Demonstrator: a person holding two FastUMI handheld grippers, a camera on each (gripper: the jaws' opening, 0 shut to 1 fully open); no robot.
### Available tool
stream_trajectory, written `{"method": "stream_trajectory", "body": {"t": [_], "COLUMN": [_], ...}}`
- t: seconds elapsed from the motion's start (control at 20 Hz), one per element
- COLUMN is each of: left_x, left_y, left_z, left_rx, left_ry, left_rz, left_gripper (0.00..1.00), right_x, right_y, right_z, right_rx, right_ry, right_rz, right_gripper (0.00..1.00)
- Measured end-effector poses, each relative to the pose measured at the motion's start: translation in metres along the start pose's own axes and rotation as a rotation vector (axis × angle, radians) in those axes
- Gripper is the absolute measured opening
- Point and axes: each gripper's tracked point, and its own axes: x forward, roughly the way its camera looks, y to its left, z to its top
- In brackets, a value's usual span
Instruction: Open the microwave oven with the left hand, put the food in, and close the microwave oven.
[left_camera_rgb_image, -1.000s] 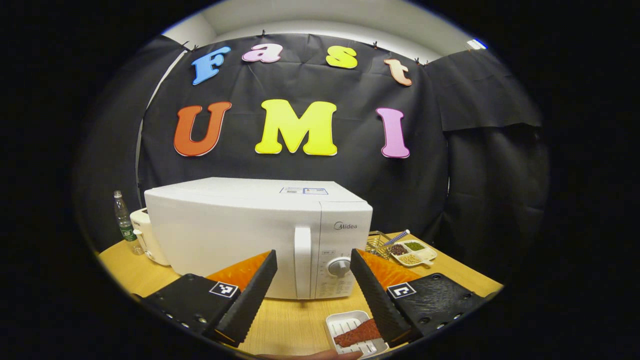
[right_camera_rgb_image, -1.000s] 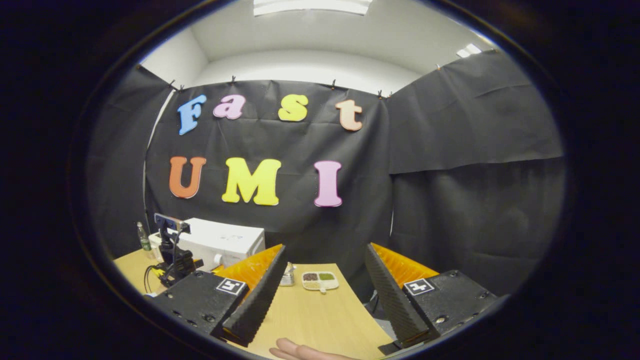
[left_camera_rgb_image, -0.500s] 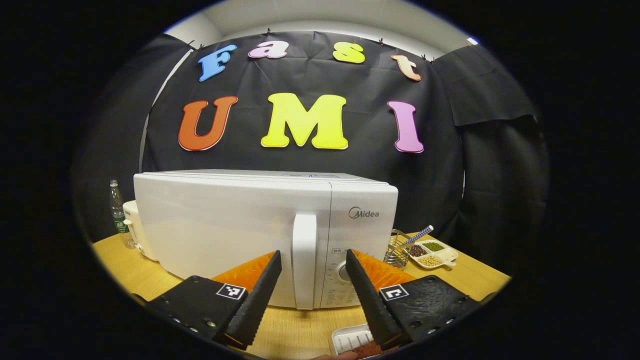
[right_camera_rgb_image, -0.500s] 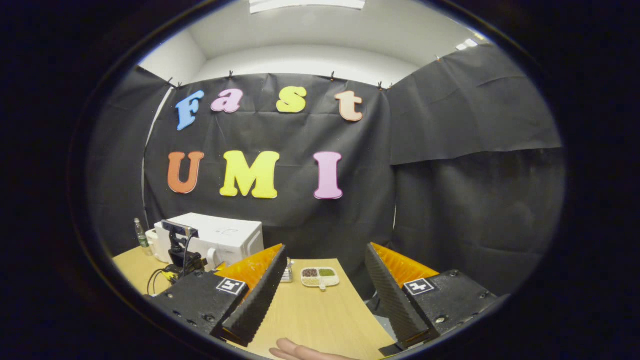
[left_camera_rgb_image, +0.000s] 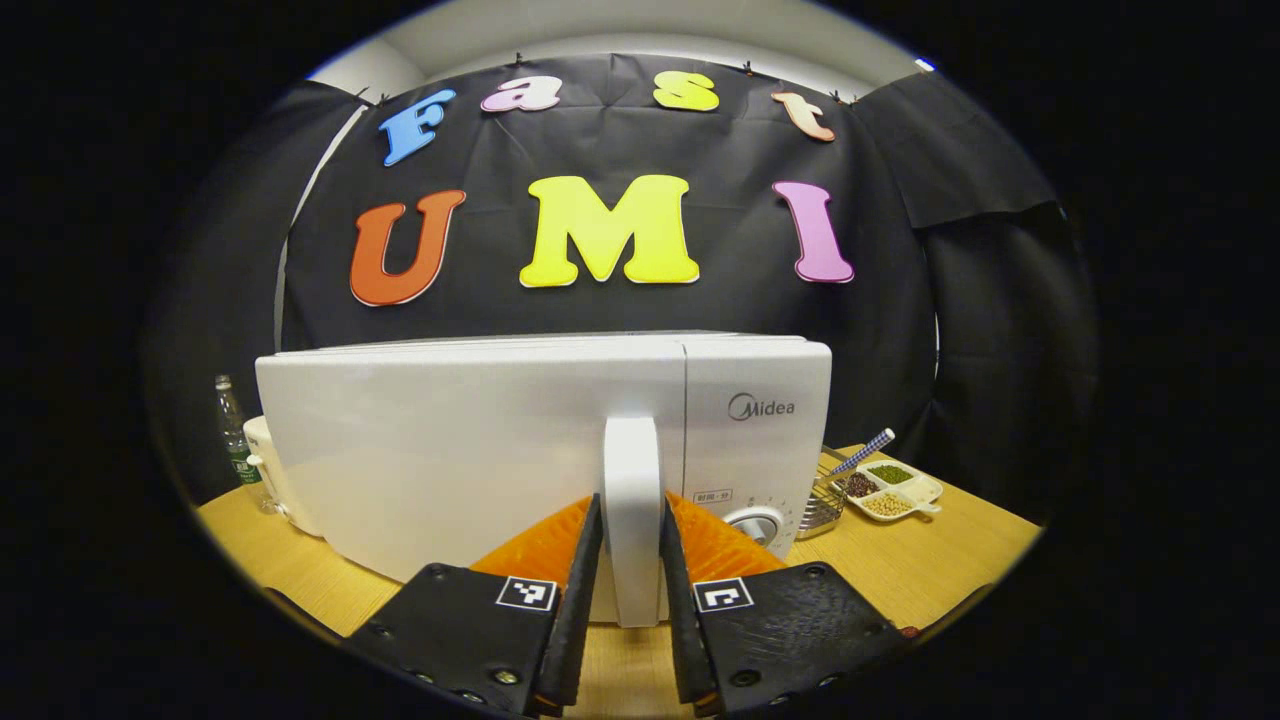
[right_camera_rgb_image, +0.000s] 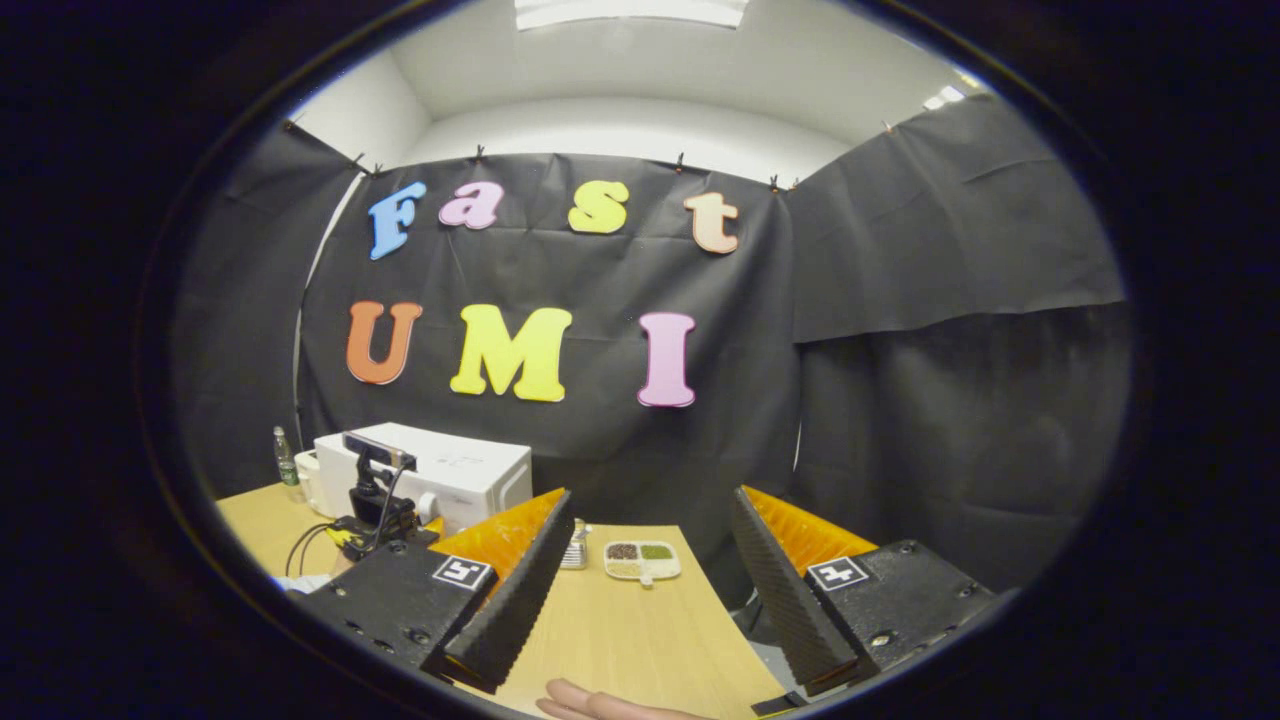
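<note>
Left gripper (left_camera_rgb_image: 632, 640), wide open a second ago, is now clamping both pads on the microwave (left_camera_rgb_image: 480, 440) door handle (left_camera_rgb_image: 633, 520), knob (left_camera_rgb_image: 757, 525) and sectioned dish (left_camera_rgb_image: 890, 488) sitting right of the jaws, while right gripper (right_camera_rgb_image: 640, 610) is hovering open over the table (right_camera_rgb_image: 640, 640).

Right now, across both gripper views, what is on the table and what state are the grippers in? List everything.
microwave oven: 1, white, door closed, centre of table
door handle: 1, white, upright, between the left gripper's fingers
divided dish of beans: 1, white, right of the oven
wire basket: 1, metal, between oven and dish
bottle: 1, clear, left of the oven
white appliance: 1, behind the oven's left end
table: 1, light wood
left gripper: black and orange, closed on the handle
right gripper: black and orange, open, over the table
fingertip: 1, bottom edge of the right gripper view
</note>
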Motion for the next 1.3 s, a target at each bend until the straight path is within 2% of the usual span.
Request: {"method": "stream_trajectory", "body": {"t": [0.15,0.2,0.3,0.35,0.45,0.5,0.65,0.9,1.0,1.3], "left_x": [0.01,0.001,0.001,0.001,0.002,-0.002,-0.009,-0.018,-0.015,-0.015], "left_y": [-0.002,-0.001,-0.001,0.0,-0.001,-0.002,-0.002,-0.004,-0.004,-0.003], "left_z": [-0.004,-0.003,-0.003,-0.004,-0.005,-0.005,-0.008,-0.008,-0.006,-0.006], "left_rx": [-0.013,0.007,0.029,0.018,-0.009,-0.002,0.015,0.002,0.033,0.023], "left_ry": [0.01,0.016,0.009,0.011,0.017,0.026,0.039,0.047,0.044,0.03], "left_rz": [0.013,0.017,0.013,0.007,-0.002,-0.002,0.004,-0.032,-0.03,-0.016], "left_gripper": [0.35,0.31,0.29,0.26,0.27,0.2,0.2,0.2,0.16,0.16], "right_x": [-0.002,-0.002,-0.002,-0.003,-0.003,-0.005,-0.01,-0.015,-0.015,-0.016], "right_y": [0.0,-0.001,-0.005,-0.007,-0.011,-0.012,-0.015,-0.011,-0.011,-0.013], "right_z": [-0.003,-0.004,-0.006,-0.007,-0.009,-0.009,-0.006,-0.018,-0.024,-0.031], "right_rx": [0.002,0.002,0.004,0.007,0.008,0.006,0.014,0.066,0.063,0.052], "right_ry": [0.006,0.007,0.013,0.017,0.022,0.019,0.002,0.01,0.026,0.042], "right_rz": [0.007,0.005,-0.005,-0.008,-0.016,-0.019,-0.023,-0.001,-0.005,-0.01], "right_gripper": [1.0,1.0,1.0,1.0,1.0,1.0,1.0,1.0,1.0,1.0]}}
